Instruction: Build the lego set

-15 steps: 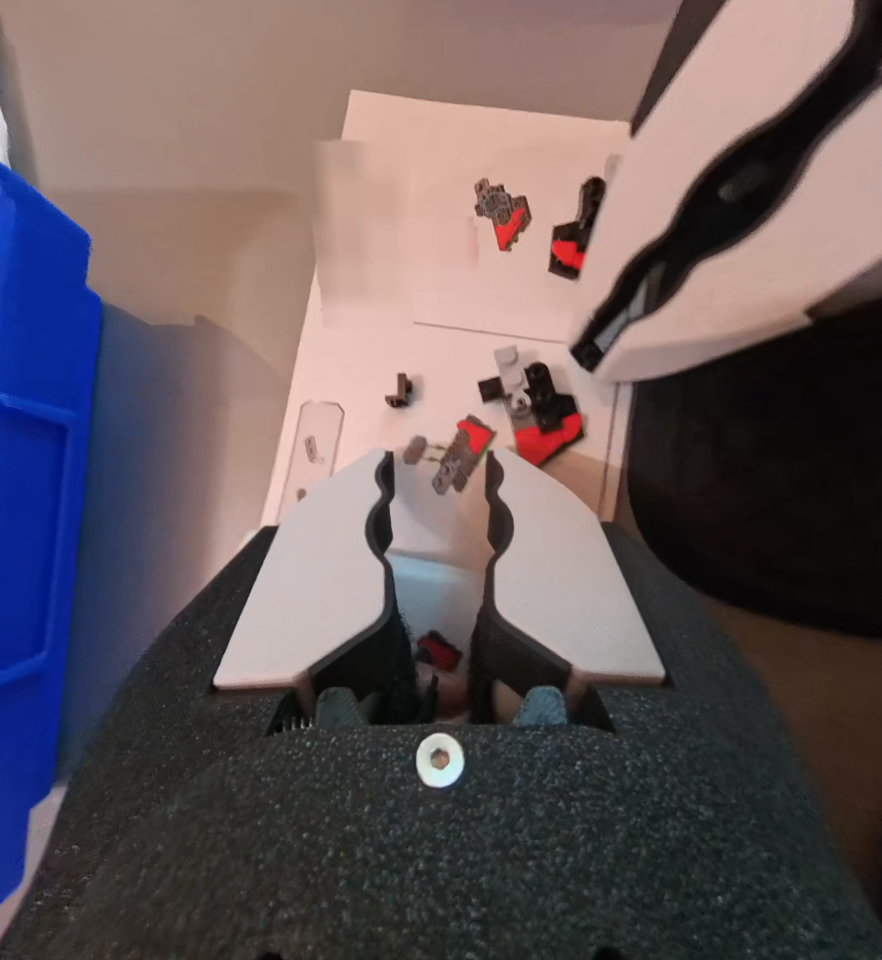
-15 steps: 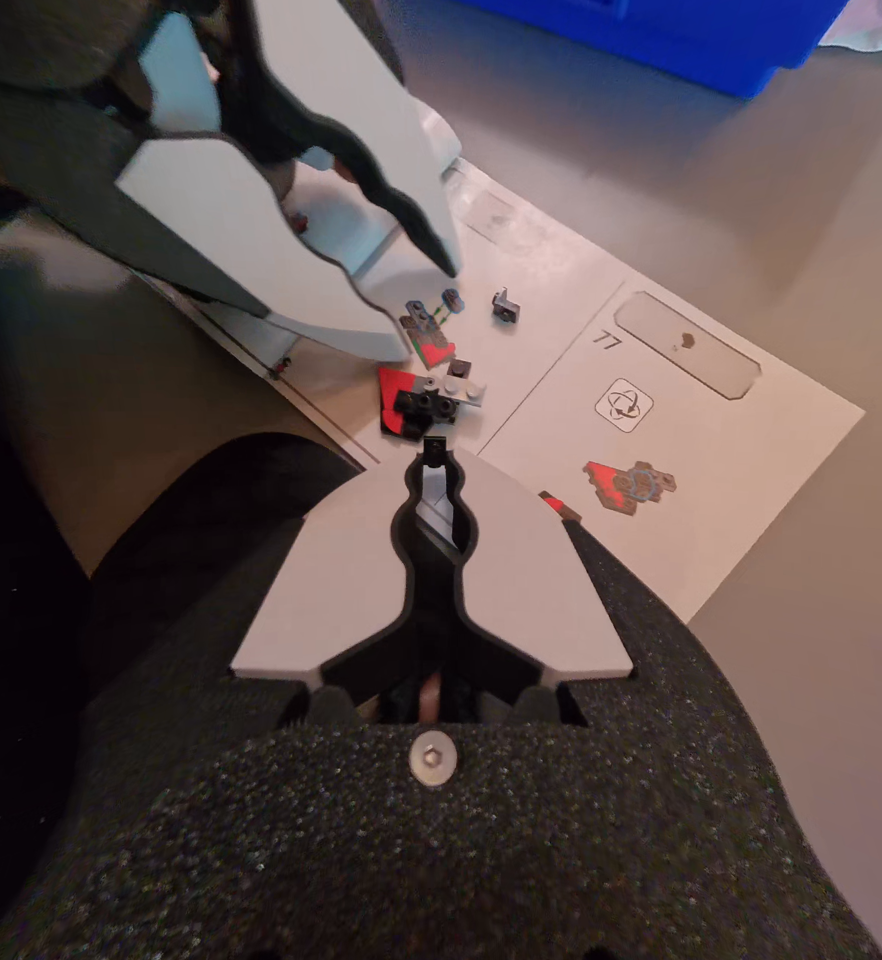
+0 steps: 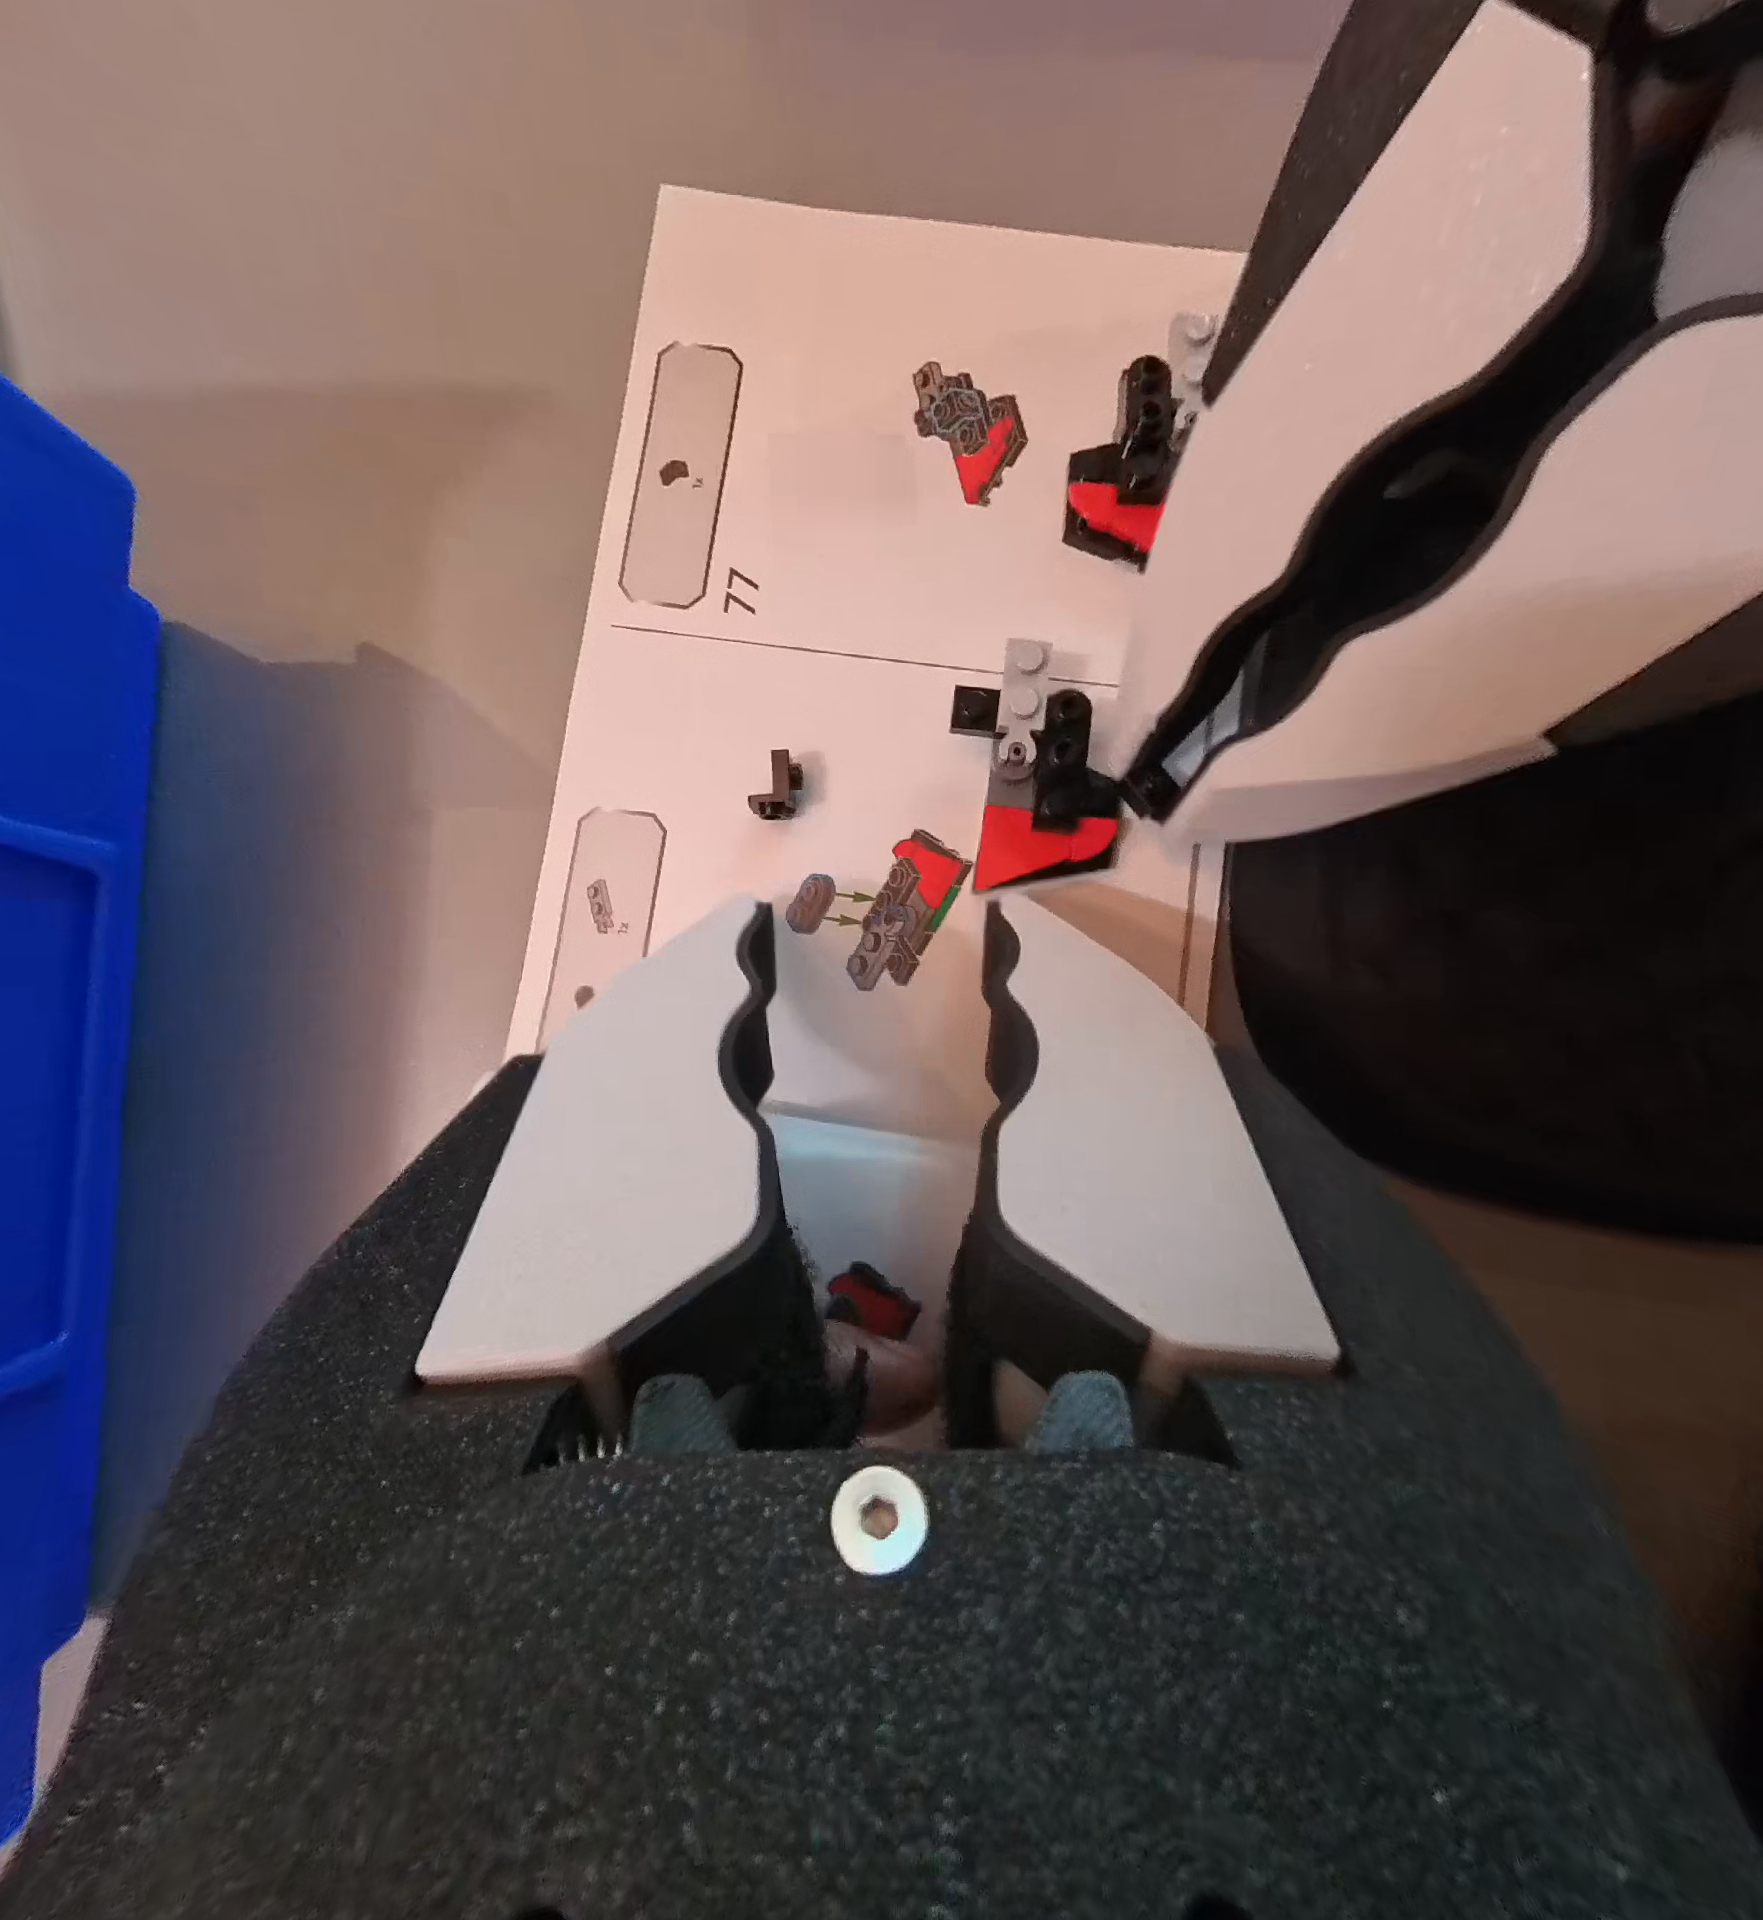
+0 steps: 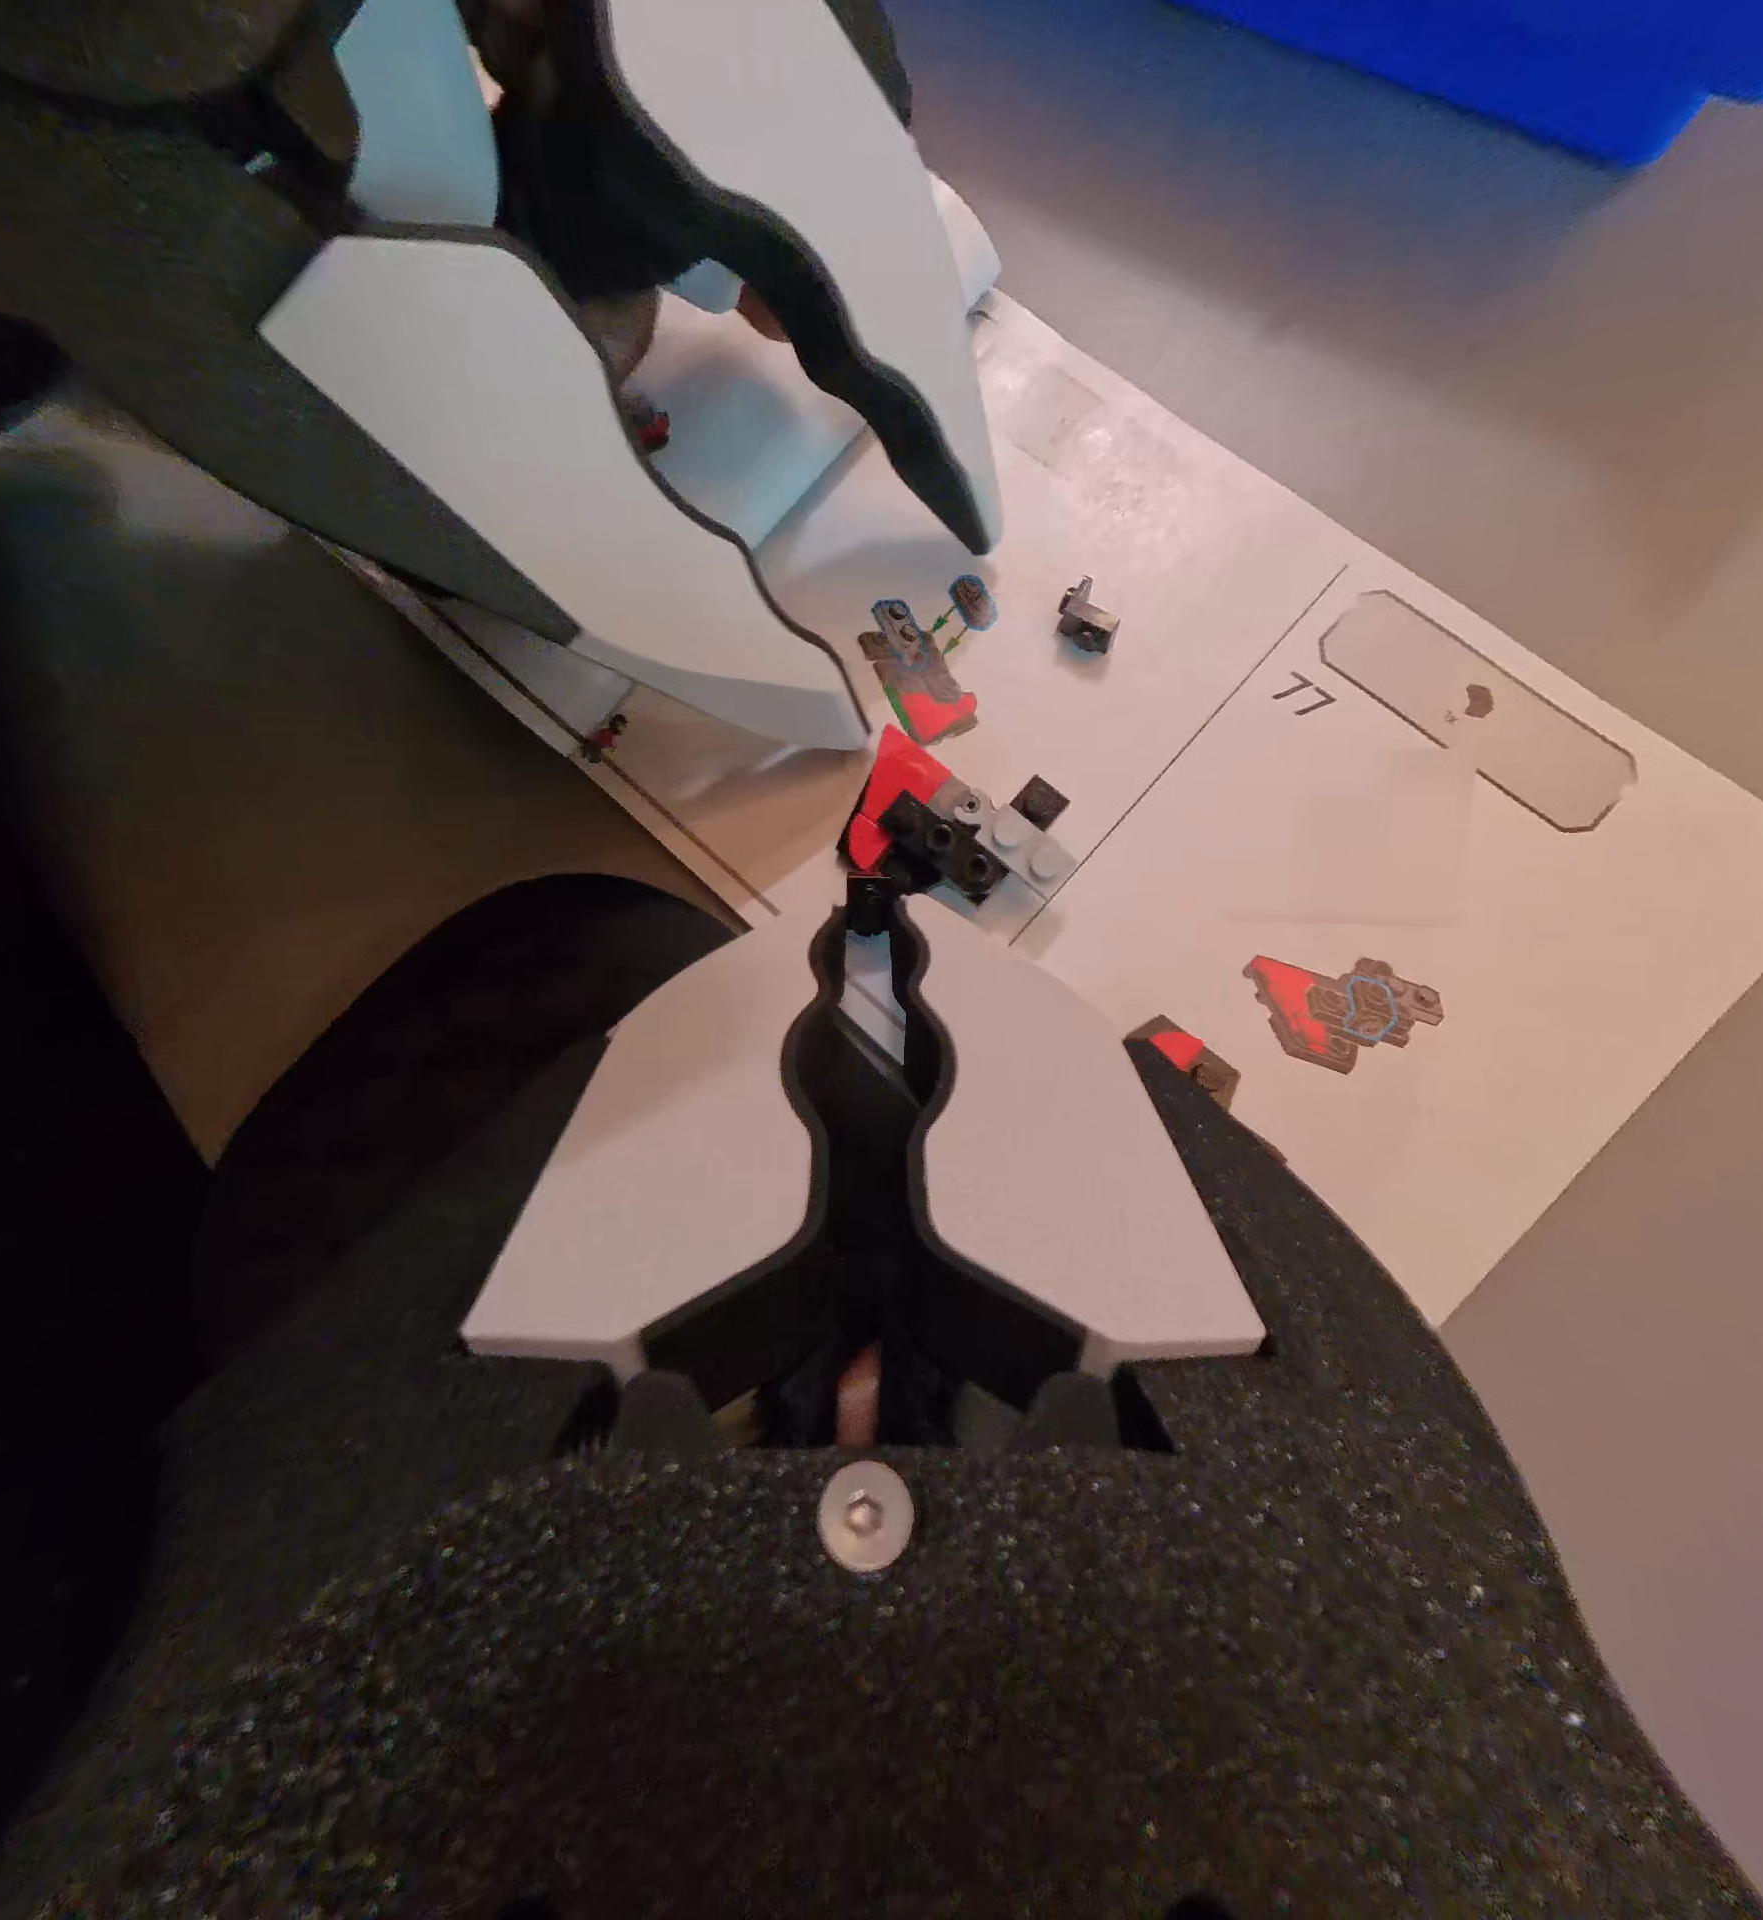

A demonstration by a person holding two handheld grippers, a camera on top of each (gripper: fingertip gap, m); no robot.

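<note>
On the instruction sheet: the half-built lego model (image 4: 944, 826) lies near the sheet's middle, red, black and grey, with the right gripper (image 4: 869, 904) just at its black end.
Right fingers: pressed together on a tiny black piece (image 4: 866, 896), held at the very tips. I think it is held so far out so it can be pushed onto the model.
Left gripper (image 3: 872, 914): its fingers are spread wide with nothing between them. It hangs just beside the model's red tip, maybe ready to hold the model steady.
Loose bits: a small dark bracket piece (image 3: 778, 787) lies alone on the sheet, a little apart from the model. Another red and black lego part (image 3: 1121, 468) lies farther up the sheet, partly hidden by the right gripper.
Instruction sheet (image 4: 1428, 1039): white paper with printed pictures of the build. The parts lie on it, maybe so they are easy to match.
Surface: plain tan and smooth under the sheet.
Room: a big blue bin (image 3: 15, 1039) stands by the sheet's left side. Something dark and round sits at the right, but I cannot tell what it is.
</note>
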